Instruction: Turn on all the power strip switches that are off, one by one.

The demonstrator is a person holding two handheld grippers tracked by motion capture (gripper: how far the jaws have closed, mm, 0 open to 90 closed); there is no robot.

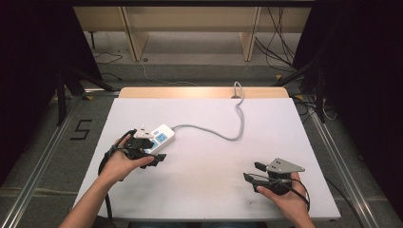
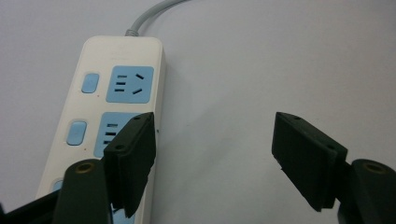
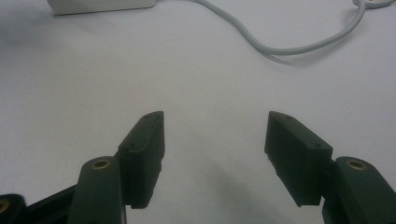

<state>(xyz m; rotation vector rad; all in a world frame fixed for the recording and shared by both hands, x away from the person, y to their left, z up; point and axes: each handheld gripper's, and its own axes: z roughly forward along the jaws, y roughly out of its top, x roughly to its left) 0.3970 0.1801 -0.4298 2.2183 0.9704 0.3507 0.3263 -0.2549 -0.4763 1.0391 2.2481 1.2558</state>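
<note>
A white power strip [image 1: 160,135] with blue sockets lies left of the middle of the table, and its grey cable [image 1: 227,134] runs right and then back over the far edge. My left gripper [image 1: 157,151] is at the strip's near end, open. In the left gripper view the left jaw stands over the strip [image 2: 126,60] and the right jaw over bare table; nothing is between them [image 2: 214,149]. My right gripper [image 1: 253,172] rests open near the front right, pointing left, its jaws [image 3: 215,140] empty. The strip's end [image 3: 100,5] and the cable [image 3: 289,46] lie farther off.
The white tabletop [image 1: 214,190] has a wooden strip [image 1: 199,92] along its far edge. Metal rails run along both sides on the floor, where a "5" marker [image 1: 81,129] lies at the left. Dark curtains and loose cables stand behind.
</note>
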